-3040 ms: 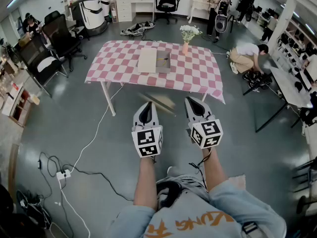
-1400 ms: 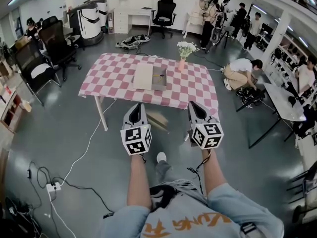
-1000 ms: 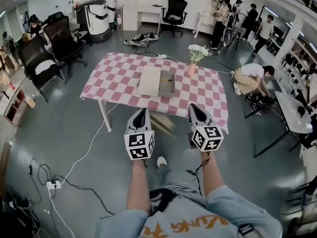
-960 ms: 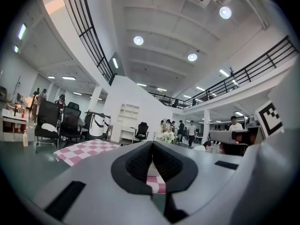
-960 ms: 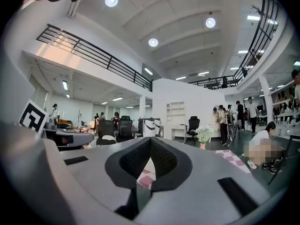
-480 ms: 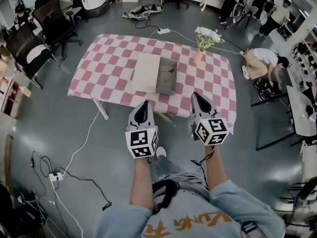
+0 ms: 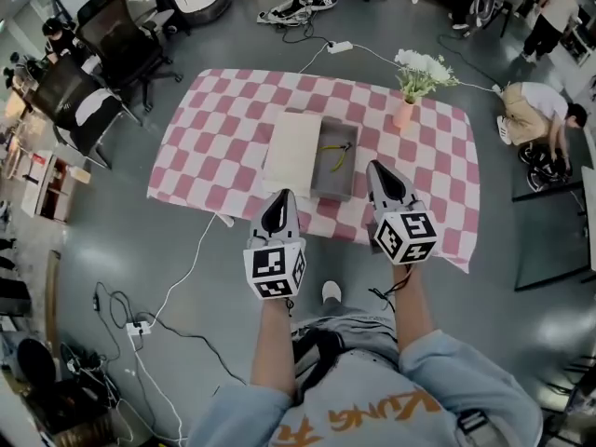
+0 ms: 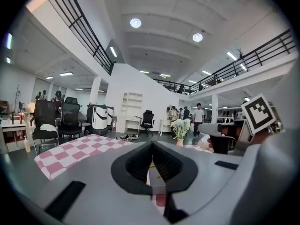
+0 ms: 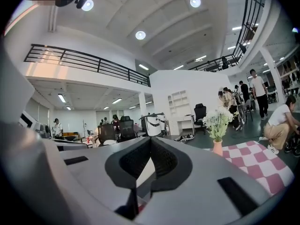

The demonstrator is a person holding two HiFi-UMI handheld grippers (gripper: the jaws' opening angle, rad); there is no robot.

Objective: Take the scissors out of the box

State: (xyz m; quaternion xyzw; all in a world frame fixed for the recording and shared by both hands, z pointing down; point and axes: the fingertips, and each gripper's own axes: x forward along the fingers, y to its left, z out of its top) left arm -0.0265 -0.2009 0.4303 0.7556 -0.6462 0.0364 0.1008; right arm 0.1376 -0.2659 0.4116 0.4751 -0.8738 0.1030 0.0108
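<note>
Lying in box (image 7: 331, 184), scissors (image 7: 337, 155) ahead of right gripper (image 7: 377, 168).

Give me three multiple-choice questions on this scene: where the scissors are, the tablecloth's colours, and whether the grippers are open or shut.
1. Where are the scissors? A in the grey box; B on the floor; C on a chair.
2. The tablecloth is: A blue and yellow; B pink and white; C plain green.
3. The left gripper and right gripper are: A shut, empty; B wide open; C clamped on the vase.
Answers: A, they lie inside the open box; B, its checks show both colours; A, each pair of jaws meets with nothing between.
</note>
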